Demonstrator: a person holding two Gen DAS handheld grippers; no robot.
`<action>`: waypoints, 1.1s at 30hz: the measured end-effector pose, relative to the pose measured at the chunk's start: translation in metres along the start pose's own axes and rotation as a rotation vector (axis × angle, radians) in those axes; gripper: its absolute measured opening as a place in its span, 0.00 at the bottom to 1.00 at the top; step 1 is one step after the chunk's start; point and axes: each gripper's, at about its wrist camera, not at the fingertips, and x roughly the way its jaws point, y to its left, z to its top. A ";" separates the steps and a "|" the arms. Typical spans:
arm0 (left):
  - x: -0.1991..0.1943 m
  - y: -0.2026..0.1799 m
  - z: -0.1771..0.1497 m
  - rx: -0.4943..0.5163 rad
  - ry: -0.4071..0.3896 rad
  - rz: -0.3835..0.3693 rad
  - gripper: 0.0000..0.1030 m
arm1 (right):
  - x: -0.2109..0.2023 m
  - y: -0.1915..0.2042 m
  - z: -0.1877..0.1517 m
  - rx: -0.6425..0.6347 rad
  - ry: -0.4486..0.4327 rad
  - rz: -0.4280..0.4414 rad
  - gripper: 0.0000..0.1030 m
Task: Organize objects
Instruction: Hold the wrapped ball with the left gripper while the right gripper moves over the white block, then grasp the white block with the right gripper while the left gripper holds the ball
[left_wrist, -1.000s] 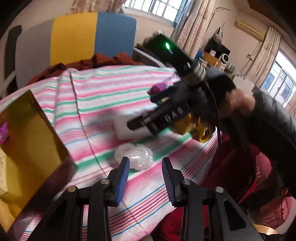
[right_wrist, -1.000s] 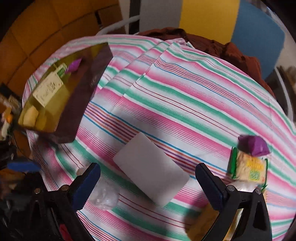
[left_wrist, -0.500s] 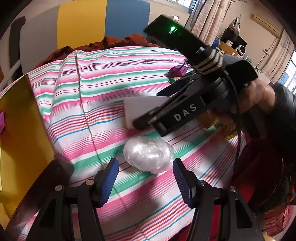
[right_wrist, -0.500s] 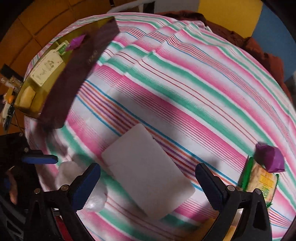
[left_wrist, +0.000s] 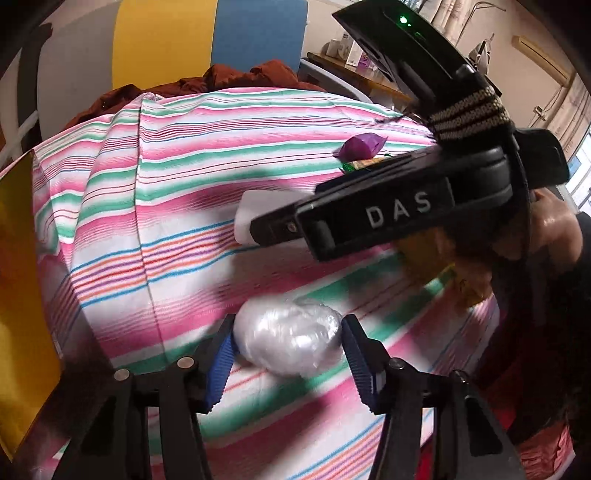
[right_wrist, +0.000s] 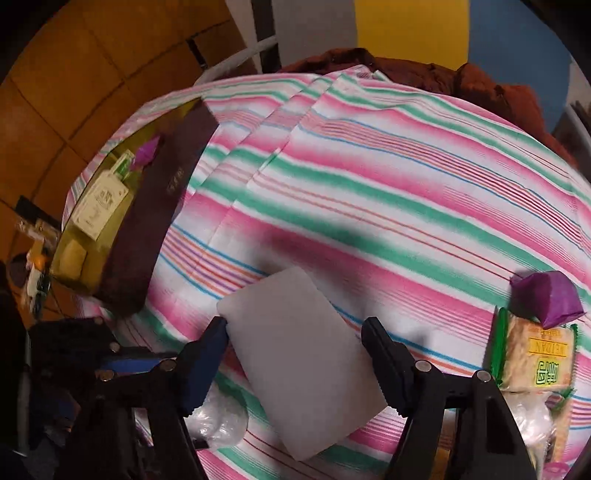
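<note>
Clear plastic wad (left_wrist: 290, 341): on striped table (left_wrist: 177, 206), now bracketed by left tongs (left_wrist: 288, 354), spread, pads touching, not yet pinching; white block (right_wrist: 303, 358): right tongs (right_wrist: 295, 363) narrowed around it, unclamped; gold box (right_wrist: 110, 206) likely destination.

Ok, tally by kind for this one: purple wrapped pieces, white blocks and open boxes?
Purple wrapped pieces: 2
White block: 1
Open box: 1
Total: 4
</note>
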 end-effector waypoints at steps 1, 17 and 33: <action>0.002 -0.001 0.001 0.000 0.000 0.002 0.56 | -0.002 -0.004 -0.001 0.014 0.009 -0.006 0.79; -0.022 0.007 -0.014 0.024 -0.037 -0.064 0.43 | 0.016 0.004 -0.006 -0.087 0.073 -0.072 0.75; -0.120 0.050 -0.013 -0.091 -0.250 0.011 0.43 | -0.025 0.000 0.002 0.046 -0.110 0.009 0.63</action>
